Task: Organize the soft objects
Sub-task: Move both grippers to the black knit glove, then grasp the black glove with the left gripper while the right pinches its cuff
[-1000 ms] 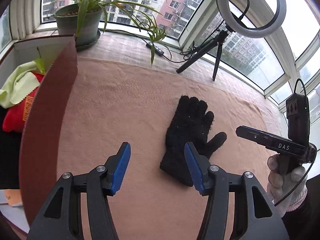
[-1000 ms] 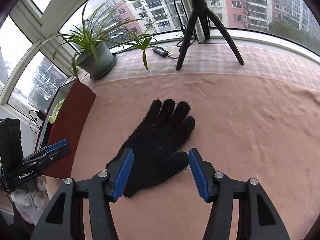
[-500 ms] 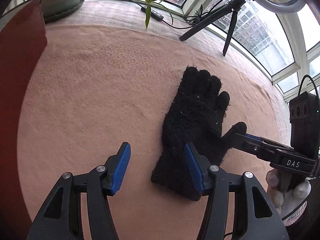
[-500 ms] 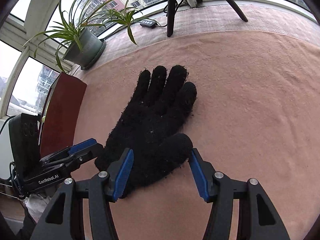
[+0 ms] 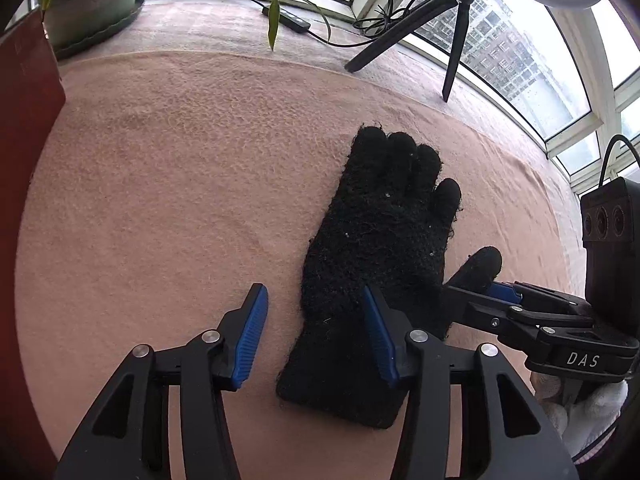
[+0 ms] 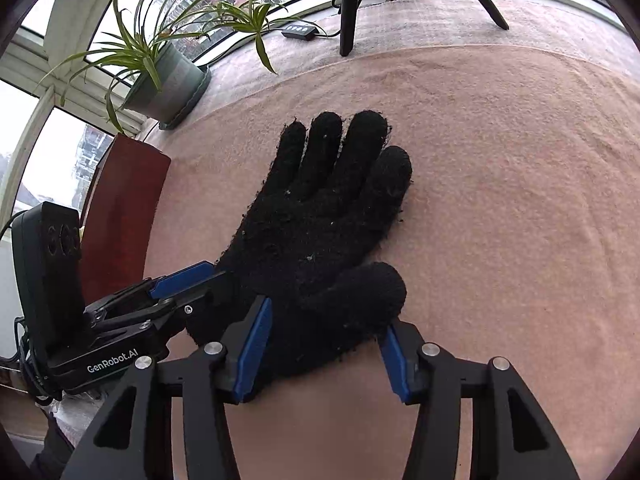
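Black knit glove (image 5: 376,256): lay flat, fingers spread, on pink cloth (image 5: 168,184). Left gripper (image 5: 316,336): jaws apart over cuff's left edge. Right gripper (image 6: 326,344): jaws apart, straddling thumb and cuff.

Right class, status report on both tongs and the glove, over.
Left tongs open, straddling the cuff edge of the black knit glove. Right tongs open around the thumb side. Glove flat on pink towel. Nothing in the way.

A black knitted glove (image 6: 320,216), flecked with pale lint, is shown on a salmon-pink cloth (image 6: 500,200). Beside the glove, black grippers carry ribbed blue pads (image 5: 250,340). A reddish-brown board (image 6: 120,208) is seen.
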{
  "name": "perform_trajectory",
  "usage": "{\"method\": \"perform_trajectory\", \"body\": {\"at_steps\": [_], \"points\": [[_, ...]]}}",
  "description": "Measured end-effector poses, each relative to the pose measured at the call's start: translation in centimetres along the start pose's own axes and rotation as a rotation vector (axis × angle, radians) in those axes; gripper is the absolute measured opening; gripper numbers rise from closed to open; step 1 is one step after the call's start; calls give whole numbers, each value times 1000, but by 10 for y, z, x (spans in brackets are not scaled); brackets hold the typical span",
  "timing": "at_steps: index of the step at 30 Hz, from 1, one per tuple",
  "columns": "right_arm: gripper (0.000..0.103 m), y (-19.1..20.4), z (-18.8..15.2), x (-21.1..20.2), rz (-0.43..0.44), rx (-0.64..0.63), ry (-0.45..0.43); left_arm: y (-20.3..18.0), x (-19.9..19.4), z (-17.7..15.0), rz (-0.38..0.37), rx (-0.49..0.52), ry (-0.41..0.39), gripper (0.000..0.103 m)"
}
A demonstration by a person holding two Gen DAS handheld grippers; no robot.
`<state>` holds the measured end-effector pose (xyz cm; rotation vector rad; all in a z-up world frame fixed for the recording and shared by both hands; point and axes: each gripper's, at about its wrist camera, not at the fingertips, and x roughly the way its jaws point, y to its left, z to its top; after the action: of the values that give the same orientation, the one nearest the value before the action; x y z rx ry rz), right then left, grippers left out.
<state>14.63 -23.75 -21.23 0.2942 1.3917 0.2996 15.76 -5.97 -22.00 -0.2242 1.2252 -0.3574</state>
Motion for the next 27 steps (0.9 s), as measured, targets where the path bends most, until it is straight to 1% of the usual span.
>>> {"method": "perform_trajectory", "body": {"at_steps": [1,3,4,5,7,9,13,20,27], "points": [[40,1,0,0,-3,-6,0,-2,1,0,5,6,-1,39],[31,3,0,0,-7,-18,-2,-5,3,-1,0,11,3,29],[27,4,0,0,-6,-22,0,-6,3,-2,-4,12,5,26],[22,4,0,0,-5,-22,4,-7,5,-2,-4,14,6,24],[18,5,0,1,-6,-23,5,-10,4,-3,8,26,-7,18],[11,6,-1,0,-6,-24,3,-11,3,-3,3,26,-14,14],[8,13,-2,-6,-16,-49,-22,-11,-4,-4,-20,20,-28,12],[7,30,-4,-25,-22,-101,-71,-16,-16,-12,-45,22,-60,11],[7,49,-8,-45,-14,-143,-114,-17,-39,-18,-58,16,-106,11]]}}
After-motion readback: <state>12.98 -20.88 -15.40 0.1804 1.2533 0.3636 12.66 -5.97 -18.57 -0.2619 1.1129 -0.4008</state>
